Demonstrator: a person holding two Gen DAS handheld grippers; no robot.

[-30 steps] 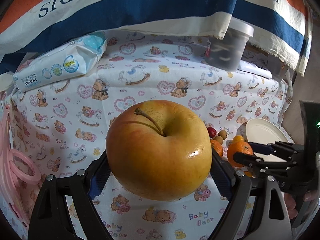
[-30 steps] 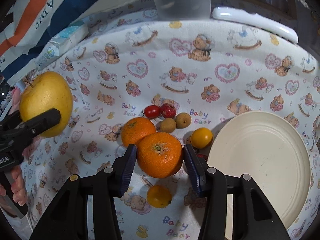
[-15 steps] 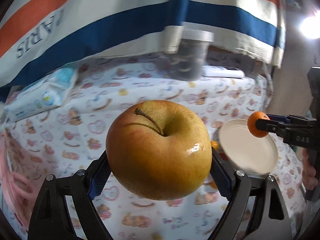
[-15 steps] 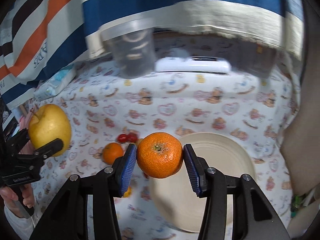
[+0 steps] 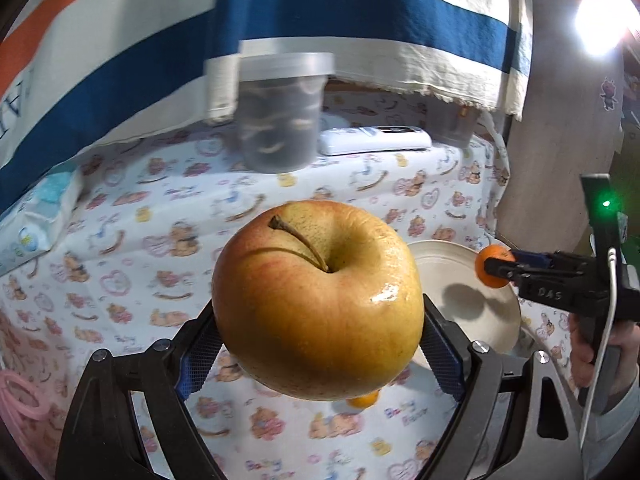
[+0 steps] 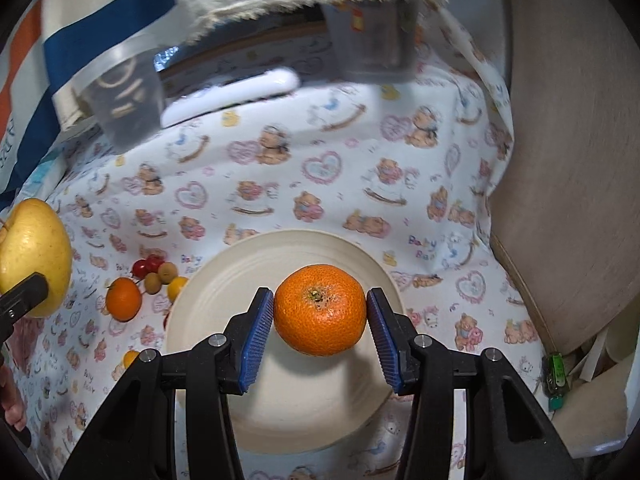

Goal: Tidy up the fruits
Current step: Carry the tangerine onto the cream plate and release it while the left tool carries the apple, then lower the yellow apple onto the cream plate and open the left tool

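Note:
My left gripper (image 5: 318,344) is shut on a big yellow-red apple (image 5: 318,300), held in the air above the printed tablecloth; the same apple (image 6: 34,256) shows at the left edge of the right wrist view. My right gripper (image 6: 320,320) is shut on a mandarin (image 6: 320,308) and hangs over the cream plate (image 6: 224,272). From the left wrist view that mandarin (image 5: 490,266) is over the plate's (image 5: 444,268) right rim. Left of the plate lie another mandarin (image 6: 123,299), two cherry tomatoes (image 6: 145,266), small brown fruits (image 6: 159,276) and small yellow fruits (image 6: 176,288).
A lidded grey tub (image 5: 280,120), a white remote (image 5: 376,140) and a second container (image 6: 374,40) stand at the back under a striped cloth (image 5: 360,12). A wipes pack (image 5: 36,216) lies far left. A brown chair back (image 6: 572,160) is to the right of the table.
Both grippers swung to the right with their fruit. The mandarin rose from the fruit pile and now hangs over the plate; the apple has moved closer to the plate.

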